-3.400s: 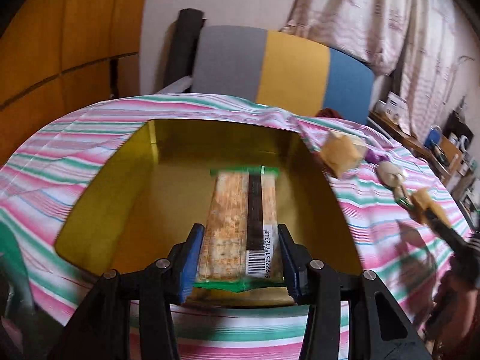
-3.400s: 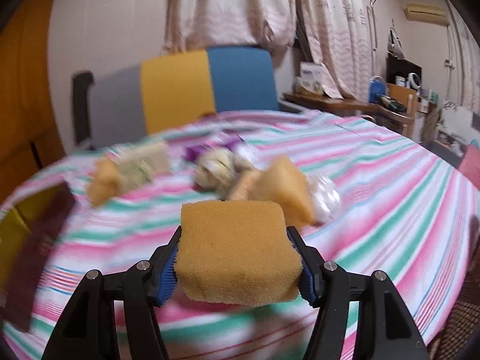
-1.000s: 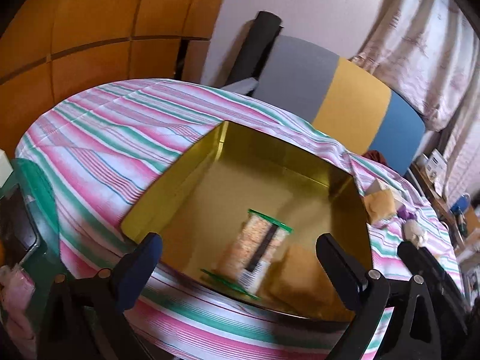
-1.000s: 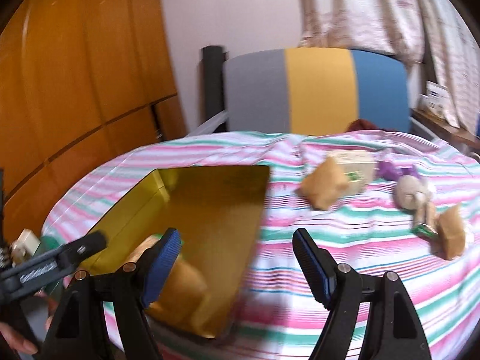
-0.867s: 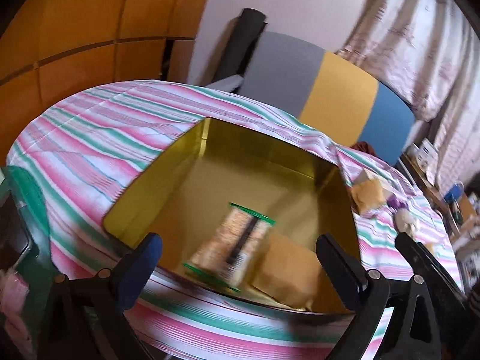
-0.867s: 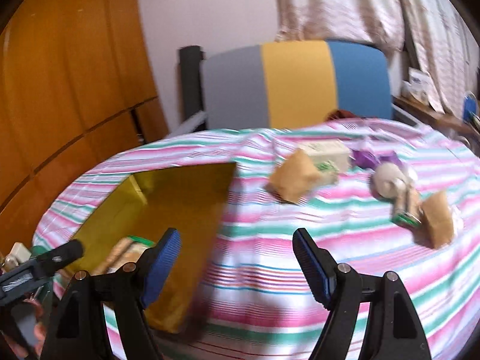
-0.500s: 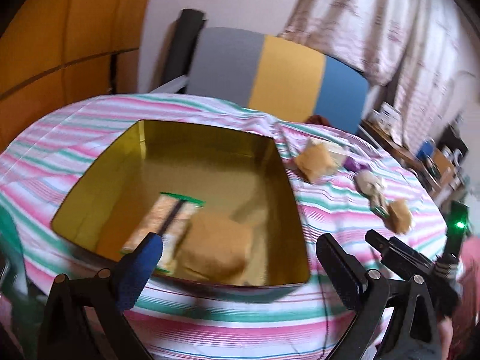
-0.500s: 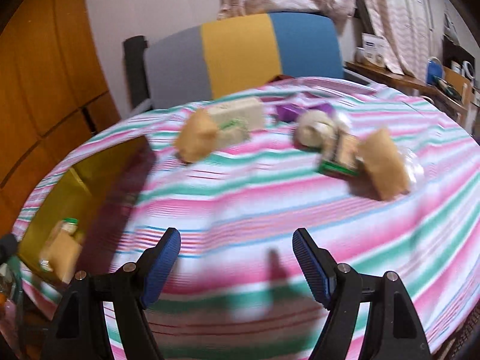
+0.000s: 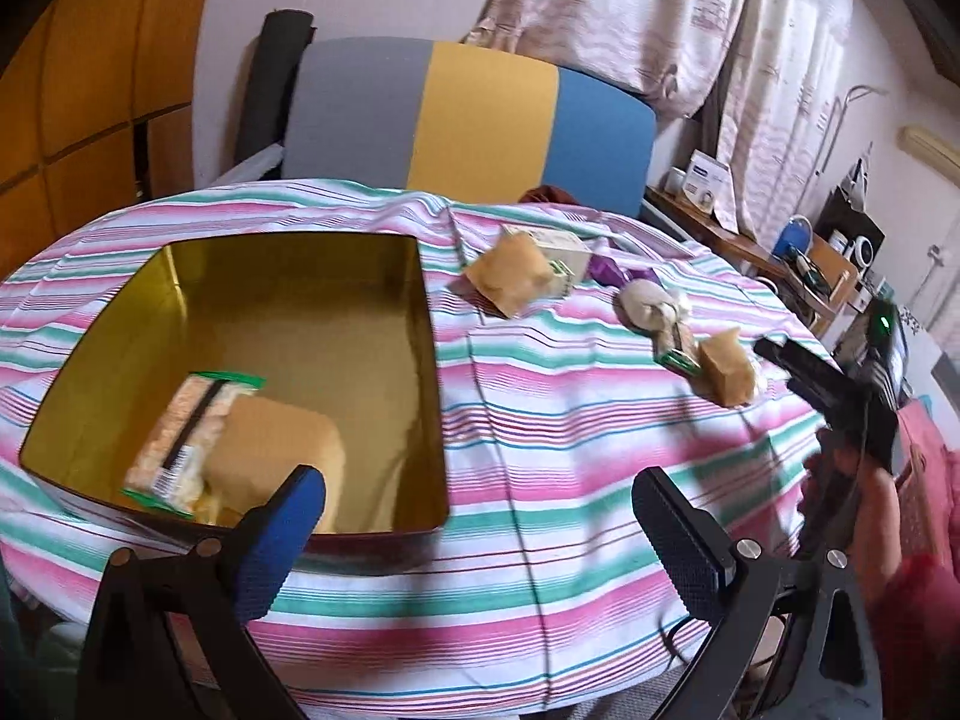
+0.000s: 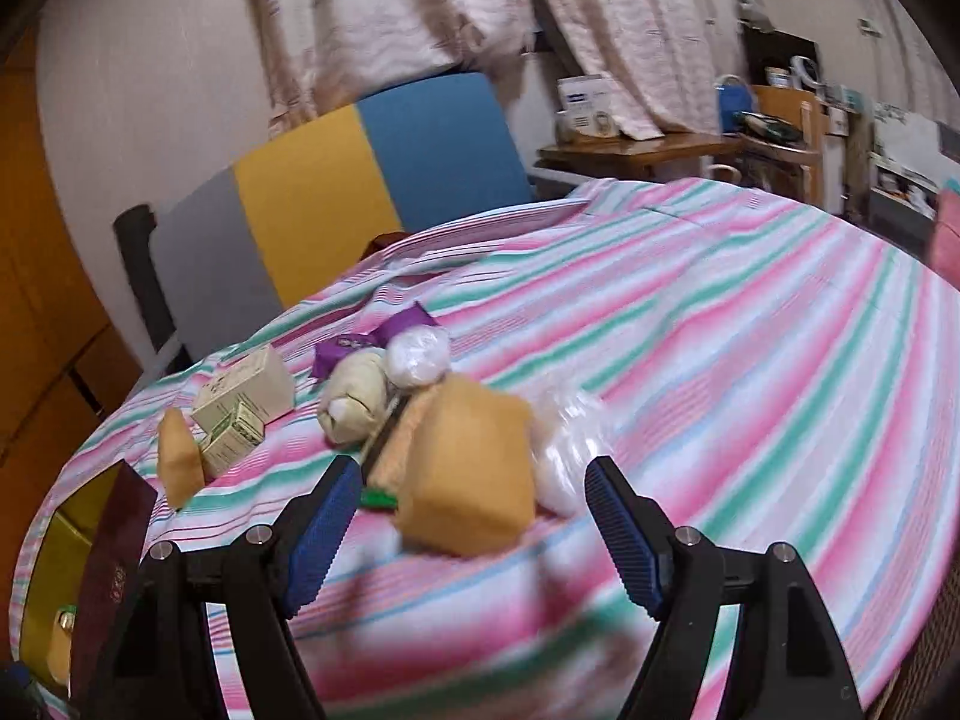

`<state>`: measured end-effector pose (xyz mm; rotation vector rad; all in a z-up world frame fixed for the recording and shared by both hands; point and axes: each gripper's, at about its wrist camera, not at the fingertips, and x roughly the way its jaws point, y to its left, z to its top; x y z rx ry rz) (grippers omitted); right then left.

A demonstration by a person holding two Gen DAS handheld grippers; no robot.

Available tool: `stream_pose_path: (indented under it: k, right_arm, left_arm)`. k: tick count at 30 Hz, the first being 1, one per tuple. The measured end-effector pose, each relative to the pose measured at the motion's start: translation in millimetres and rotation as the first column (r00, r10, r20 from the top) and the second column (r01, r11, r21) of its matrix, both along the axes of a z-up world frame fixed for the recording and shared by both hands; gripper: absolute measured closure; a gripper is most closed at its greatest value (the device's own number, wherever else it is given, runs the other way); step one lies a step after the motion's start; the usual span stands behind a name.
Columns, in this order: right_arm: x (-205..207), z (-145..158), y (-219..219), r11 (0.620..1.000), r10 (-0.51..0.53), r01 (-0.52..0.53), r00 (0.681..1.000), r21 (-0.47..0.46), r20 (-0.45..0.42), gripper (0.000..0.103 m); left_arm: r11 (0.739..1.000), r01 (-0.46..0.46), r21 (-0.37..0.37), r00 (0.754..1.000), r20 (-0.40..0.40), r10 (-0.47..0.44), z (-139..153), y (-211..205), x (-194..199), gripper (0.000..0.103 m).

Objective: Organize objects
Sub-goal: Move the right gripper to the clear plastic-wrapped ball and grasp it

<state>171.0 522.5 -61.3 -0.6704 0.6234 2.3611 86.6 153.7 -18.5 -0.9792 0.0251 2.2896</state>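
Nearest, left gripper (image 9: 480, 531): its blue-padded jaws are standing wide apart with nothing between them, hanging over the near table edge.
Right gripper (image 10: 474, 525): released too, its jaws are gaping and pointing at a tan sponge (image 10: 471, 468) that is lying just ahead of them, untouched.
Hand (image 9: 873, 516): a person's hand with a red sleeve is showing at the right of the left wrist view, gripping the other tool.
Tablecloth (image 9: 570, 450): pink, green and white stripes are covering the round table.
Gold tin (image 9: 429, 360): sitting open on the left of the cloth; a cracker packet (image 9: 180, 438) with green ends and a barcode too blurred to read is lying inside, touching a second tan sponge (image 9: 270, 456).
Loose pile: another sponge (image 10: 177, 462), small cream boxes (image 10: 240, 405) with green print I cannot read, a purple wrapper (image 10: 372, 339), a beige cloth bundle (image 10: 354, 402) and a clear bag (image 10: 564, 450) are lying mid-table, close together.
Chair (image 9: 468, 120): its grey, yellow and blue back is standing behind the table.
Farther back: pale patterned curtains (image 10: 420, 18) are hanging; a cluttered wooden shelf (image 10: 654, 147) is sitting at right.
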Motion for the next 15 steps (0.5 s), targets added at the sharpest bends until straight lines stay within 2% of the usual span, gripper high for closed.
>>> stream_pose_path:
  k: [4, 7, 11, 13, 15]
  right_arm:
    - [-22.7, -11.1, 9.2, 0.997, 0.059, -0.057, 0.997, -0.045, 0.046, 0.025]
    - [-25.3, -21.1, -4.6, 0.979, 0.173, -0.171, 0.985, -0.114, 0.006, 0.025]
    - [-11.6, -14.7, -29.0, 0.955, 0.292, -0.293, 0.956, -0.047, -0.034, 0.025]
    - [-0.1, -5.8, -28.5, 0.97, 0.242, -0.241, 0.969, 0.03, -0.049, 0.025]
    - [14.1, 3.3, -13.9, 0.99, 0.135, -0.13, 0.988, 0.06, -0.081, 0.025]
  left_arm:
    - [1.0, 0.016, -0.005, 1.0, 0.011, -0.016, 0.3, 6.1, 3.9, 0.0]
    - [1.0, 0.029, -0.006, 1.0, 0.009, -0.029, 1.6, 11.3, 6.5, 0.0]
    - [0.999, 0.04, -0.008, 0.999, 0.018, -0.04, -0.2, 18.3, 7.2, 0.0]
    - [0.999, 0.04, -0.006, 0.999, 0.024, -0.04, -1.9, 21.0, 7.3, 0.0]
    - [0.999, 0.043, -0.008, 0.998, 0.035, -0.043, -3.6, 24.0, 7.5, 0.0]
